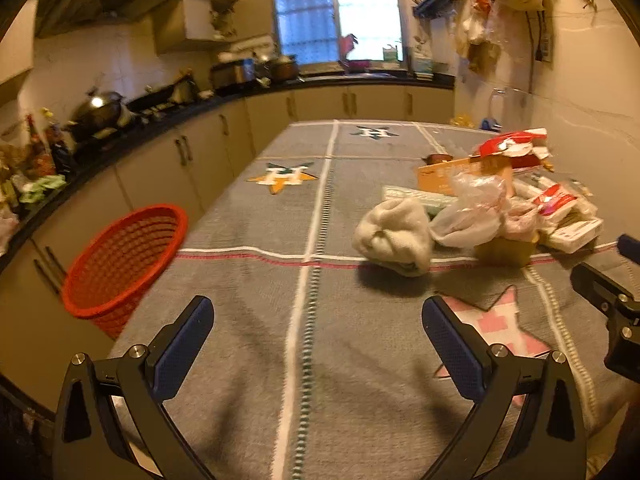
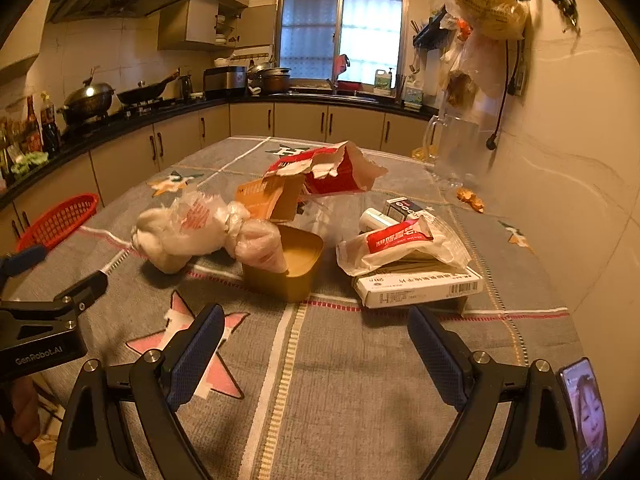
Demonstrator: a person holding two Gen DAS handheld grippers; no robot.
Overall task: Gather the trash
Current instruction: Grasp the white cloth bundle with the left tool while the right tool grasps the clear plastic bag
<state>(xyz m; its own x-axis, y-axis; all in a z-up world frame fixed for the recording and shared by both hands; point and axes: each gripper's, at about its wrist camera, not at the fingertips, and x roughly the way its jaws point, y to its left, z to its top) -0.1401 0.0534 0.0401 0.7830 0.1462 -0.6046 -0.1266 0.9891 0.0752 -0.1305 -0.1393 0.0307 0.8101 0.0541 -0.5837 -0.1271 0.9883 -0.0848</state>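
A heap of trash lies on the grey cloth-covered table (image 2: 340, 360): a crumpled white wad (image 1: 394, 236), clear plastic bags (image 2: 208, 224), a gold tub (image 2: 286, 264), a torn red packet (image 2: 332, 170), an orange carton (image 2: 268, 196), a red-and-white wrapper (image 2: 400, 242) and a flat white box (image 2: 420, 286). A red mesh basket (image 1: 120, 264) stands at the table's left edge; it also shows in the right wrist view (image 2: 60, 218). My left gripper (image 1: 318, 322) is open and empty, left of the heap. My right gripper (image 2: 316, 330) is open and empty, just short of the tub and box.
A phone (image 2: 584, 412) lies at the near right corner of the table. A glass jug (image 2: 456, 148) and orange scraps (image 2: 472, 198) are at the far right by the wall. Kitchen counters with pots (image 2: 88, 98) run along the left and back.
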